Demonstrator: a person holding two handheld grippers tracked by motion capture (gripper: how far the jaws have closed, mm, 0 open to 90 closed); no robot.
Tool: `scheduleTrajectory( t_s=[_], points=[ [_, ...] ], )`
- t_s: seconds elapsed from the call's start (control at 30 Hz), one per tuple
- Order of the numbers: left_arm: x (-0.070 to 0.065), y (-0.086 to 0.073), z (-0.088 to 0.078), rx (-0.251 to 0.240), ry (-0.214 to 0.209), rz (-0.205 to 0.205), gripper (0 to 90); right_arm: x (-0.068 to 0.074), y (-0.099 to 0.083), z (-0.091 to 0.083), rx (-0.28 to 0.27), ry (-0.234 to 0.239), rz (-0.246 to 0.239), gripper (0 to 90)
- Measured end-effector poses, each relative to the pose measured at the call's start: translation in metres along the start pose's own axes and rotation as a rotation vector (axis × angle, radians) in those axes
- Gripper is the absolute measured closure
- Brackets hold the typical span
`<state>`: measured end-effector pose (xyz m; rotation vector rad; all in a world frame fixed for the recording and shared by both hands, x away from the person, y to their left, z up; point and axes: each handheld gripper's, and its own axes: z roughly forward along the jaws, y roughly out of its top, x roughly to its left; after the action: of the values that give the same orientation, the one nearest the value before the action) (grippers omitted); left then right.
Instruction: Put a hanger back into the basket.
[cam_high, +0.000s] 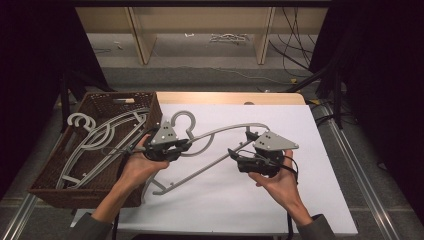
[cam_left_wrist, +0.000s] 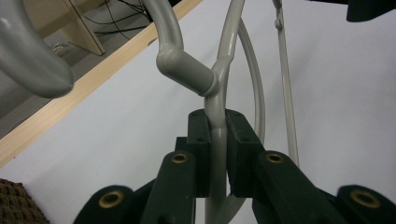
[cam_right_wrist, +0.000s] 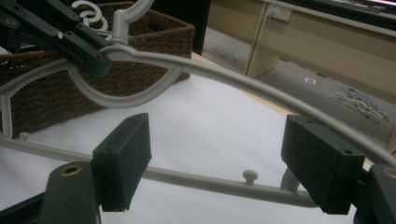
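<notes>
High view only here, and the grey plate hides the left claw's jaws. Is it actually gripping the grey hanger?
Observer: Yes. The left gripper view shows the left claw shut on the hanger, with its pads clamped on the rod just below the hook's collar.
Operator: Right claw on it too?
Observer: No. The right gripper view shows the right claw open, with its pads wide apart and pressing on nothing.
Operator: What's in the gap?
Observer: The hanger's lower bar runs across beyond the pads, with a small peg on it.
</notes>
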<state>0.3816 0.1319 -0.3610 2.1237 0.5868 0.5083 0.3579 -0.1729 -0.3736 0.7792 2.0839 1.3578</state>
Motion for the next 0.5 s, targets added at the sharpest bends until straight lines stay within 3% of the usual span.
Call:
scheduleTrajectory(
  t_s=[0.2, 0.5],
  points=[
    [-0.001, 0.007, -0.003, -0.007, -0.013, -0.026, 81.4, 0.001, -0.010, -0.009, -0.033, -0.014, 0.023, 25.5],
    [0.002, 0.023, -0.006, -0.015, -0.018, -0.059, 81.4, -0.001, -0.026, -0.018, -0.032, -0.037, 0.077, 25.5]
  ],
)
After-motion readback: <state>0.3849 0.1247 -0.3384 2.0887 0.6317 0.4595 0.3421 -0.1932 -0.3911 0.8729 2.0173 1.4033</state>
